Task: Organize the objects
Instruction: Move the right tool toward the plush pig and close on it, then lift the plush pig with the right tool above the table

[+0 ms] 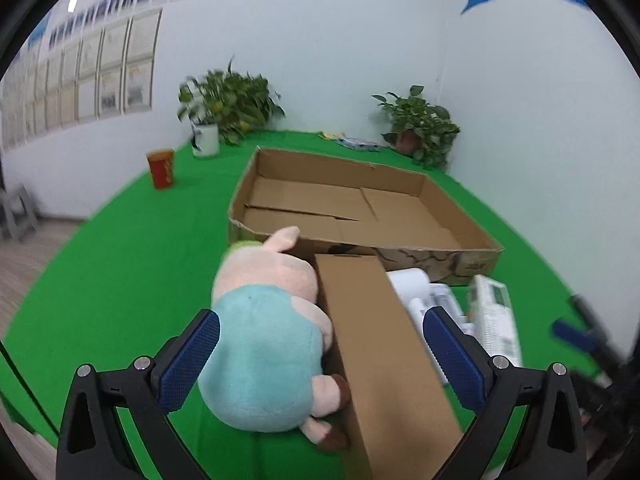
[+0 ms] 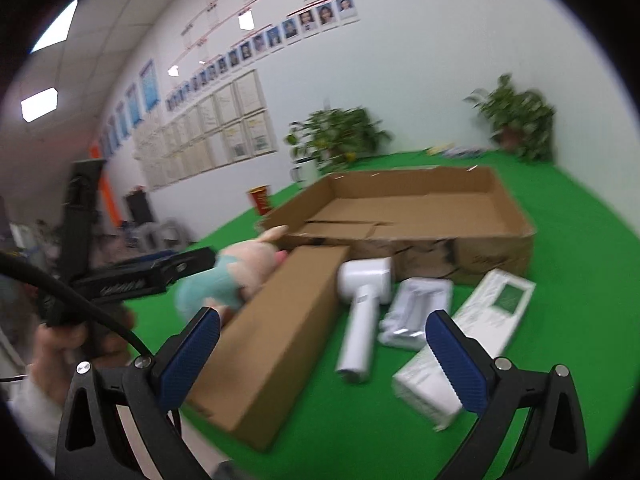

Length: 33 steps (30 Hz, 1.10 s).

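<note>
The left tool (image 1: 320, 356) is spread wide and grasps nothing; its blue pads flank both the plush pig (image 1: 268, 344) and the long brown carton (image 1: 384, 360), which lie touching on the green tabletop (image 1: 120, 280). The right tool (image 2: 322, 354) is likewise released, hovering over the near end of that carton, with a white hair dryer (image 2: 362, 312), a white tray insert (image 2: 416, 312) and a white product box (image 2: 468, 340) just beyond it. Farther out sits the large, shallow cardboard tray (image 1: 360, 204), with nothing in it.

The risk, judging from here: the left tool straddles two things at once, so closing could catch the carton's edge along with the soft toy, letting the toy squirm free or dragging the carton askew.

The left tool points forward and down from close above. The right tool is held higher and tilted, and its view is blurred.
</note>
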{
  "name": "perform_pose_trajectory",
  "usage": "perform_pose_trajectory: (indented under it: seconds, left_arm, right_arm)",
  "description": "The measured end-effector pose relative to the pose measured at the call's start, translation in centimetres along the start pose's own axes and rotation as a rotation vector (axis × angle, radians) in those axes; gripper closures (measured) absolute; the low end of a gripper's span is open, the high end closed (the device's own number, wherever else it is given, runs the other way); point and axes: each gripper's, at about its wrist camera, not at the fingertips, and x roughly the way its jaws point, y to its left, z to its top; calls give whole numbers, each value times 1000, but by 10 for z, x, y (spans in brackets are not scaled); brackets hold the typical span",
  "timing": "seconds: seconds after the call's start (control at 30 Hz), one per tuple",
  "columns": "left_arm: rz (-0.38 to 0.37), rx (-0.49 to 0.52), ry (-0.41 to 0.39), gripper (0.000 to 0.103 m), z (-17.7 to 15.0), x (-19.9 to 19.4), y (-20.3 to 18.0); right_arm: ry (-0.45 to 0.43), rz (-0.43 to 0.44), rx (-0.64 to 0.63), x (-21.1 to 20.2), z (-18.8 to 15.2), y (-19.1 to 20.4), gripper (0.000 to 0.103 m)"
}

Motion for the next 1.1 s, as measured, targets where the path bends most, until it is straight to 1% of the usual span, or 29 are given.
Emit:
perform_pose_trajectory:
  seconds: [0.03, 0.07, 0.13, 0.17, 0.2, 0.27, 0.3, 0.33, 0.37, 0.43, 0.47, 0.5, 0.57, 0.63, 0.7, 0.8, 0.93, 1.03, 1.1]
  left_arm:
    - [-14, -21, 11, 0, 2, -2, 7]
    - [-7, -26, 23, 0, 3, -3, 12]
    - [31, -17, 41, 0, 2, -4, 21]
    - [47, -9, 48, 0, 0, -3, 25]
    - [64, 3, 62, 0, -3, -1, 28]
    - [78, 24, 106, 0, -12, 10, 35]
    - [87, 14, 135, 2, -17, 18, 39]
    - [114, -4, 182, 2, -24, 28, 46]
    - [104, -10, 206, 2, -28, 35, 49]
    - [25, -35, 220, 2, -33, 43, 56]
    - [2, -51, 223, 3, -34, 45, 60]
    - [-34, -70, 218, 8, -35, 47, 63]
    - [-77, -73, 220, 15, -38, 54, 64]
    - [-73, -57, 203, 18, -41, 56, 62]
    - [-77, -44, 194, 26, -44, 52, 61]
    - [-86, -41, 185, 32, -48, 45, 61]
    - [-100, -36, 175, 35, -55, 27, 67]
    - [-104, -49, 162, 35, -64, 8, 73]
    - [-99, -60, 152, 35, -71, -4, 79]
  right_arm:
    - [12, 92, 37, 1, 1, 0, 1]
    - [20, 149, 58, 2, 1, 0, 0]
    - [37, 257, 98, 6, 4, 1, 0]
    - [40, 292, 111, 9, 5, 3, 0]
    - [36, 304, 116, 10, 6, 5, 0]
    - [39, 294, 113, 16, 7, 12, 0]
    - [48, 286, 109, 18, 7, 15, 0]
    - [61, 273, 99, 23, 6, 21, 0]
    - [72, 262, 87, 26, 5, 26, 0]
    - [86, 250, 74, 34, 5, 33, 0]
    - [96, 242, 70, 37, 5, 33, 0]
    - [105, 227, 62, 41, 6, 38, 0]
    - [125, 193, 41, 46, 7, 42, 0]
    - [145, 159, 15, 53, 10, 47, 0]
    - [167, 121, 1, 62, 14, 50, 0]
    - [213, 93, 9, 77, 21, 48, 0]
    - [284, 84, 5, 102, 35, 54, 0]
    - [348, 124, -9, 124, 43, 65, 1]
    - [419, 157, -18, 149, 45, 77, 1]
